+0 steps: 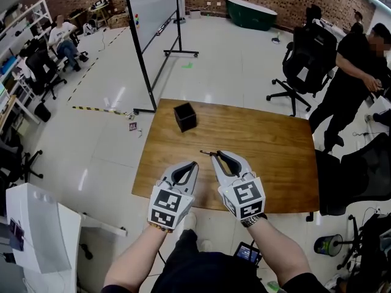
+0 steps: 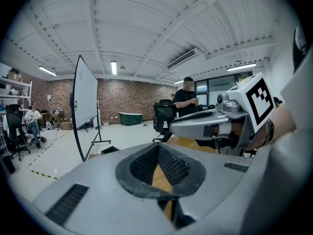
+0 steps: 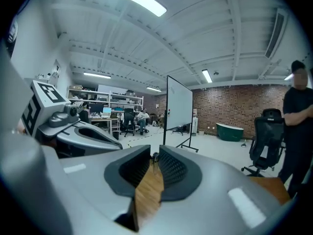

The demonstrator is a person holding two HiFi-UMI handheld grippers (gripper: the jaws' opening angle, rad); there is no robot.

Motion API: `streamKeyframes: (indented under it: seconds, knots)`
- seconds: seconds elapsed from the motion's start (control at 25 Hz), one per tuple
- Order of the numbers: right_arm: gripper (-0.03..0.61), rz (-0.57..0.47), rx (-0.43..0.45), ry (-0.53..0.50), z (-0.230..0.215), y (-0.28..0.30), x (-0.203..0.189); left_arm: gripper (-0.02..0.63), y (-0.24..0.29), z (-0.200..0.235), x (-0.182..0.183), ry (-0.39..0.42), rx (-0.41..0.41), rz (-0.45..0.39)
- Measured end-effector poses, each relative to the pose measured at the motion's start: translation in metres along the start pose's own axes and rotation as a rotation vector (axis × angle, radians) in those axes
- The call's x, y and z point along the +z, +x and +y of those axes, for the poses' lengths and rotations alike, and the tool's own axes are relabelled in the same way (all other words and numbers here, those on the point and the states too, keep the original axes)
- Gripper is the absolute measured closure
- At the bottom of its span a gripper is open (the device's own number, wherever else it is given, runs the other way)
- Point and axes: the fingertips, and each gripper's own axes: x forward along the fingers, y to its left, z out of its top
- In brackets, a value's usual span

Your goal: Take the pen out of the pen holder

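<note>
The black square pen holder [image 1: 185,116] stands toward the far edge of the wooden table [image 1: 275,145]; in the left gripper view it is a dark shape [image 2: 108,150] just past the jaws. A thin dark pen [image 1: 206,154] lies level above the table, sticking out left from my right gripper [image 1: 215,156], which is shut on it. In the right gripper view the pen's end [image 3: 154,156] shows pinched at the jaw tips. My left gripper [image 1: 195,163] hovers beside it over the table's near part, shut with nothing between its jaws [image 2: 159,146].
A whiteboard on a wheeled stand [image 1: 153,17] is beyond the table's far left corner. Black office chairs [image 1: 305,60] and a person in black [image 1: 354,72] are at the right. Another chair [image 1: 360,176] sits close to the table's right edge.
</note>
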Motion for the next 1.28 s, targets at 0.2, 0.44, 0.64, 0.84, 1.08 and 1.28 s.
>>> streamKeyframes:
  seconds: [0.2, 0.44, 0.64, 0.84, 1.08, 1.28]
  knots:
    - [0.525, -0.015, 0.01, -0.01, 0.016, -0.027, 0.005, 0.609, -0.023, -0.02, 0.004, 0.011, 0.008, -0.01]
    - [0.525, -0.035, 0.022, -0.015, 0.032, -0.051, 0.008, 0.609, -0.044, -0.038, 0.005, 0.027, 0.017, -0.017]
    - [0.525, -0.052, 0.032, -0.019, 0.042, -0.066, 0.014, 0.609, -0.057, -0.046, 0.009, 0.039, 0.022, -0.02]
    - [0.525, -0.062, 0.045, -0.016, 0.05, -0.078, 0.017, 0.609, -0.067, -0.054, 0.012, 0.048, 0.027, -0.022]
    - [0.525, -0.064, 0.062, -0.016, 0.063, -0.089, 0.018, 0.609, -0.081, -0.059, 0.013, 0.047, 0.033, -0.024]
    - [0.525, -0.072, 0.071, -0.015, 0.073, -0.092, 0.022, 0.609, -0.092, -0.057, 0.01, 0.047, 0.035, -0.017]
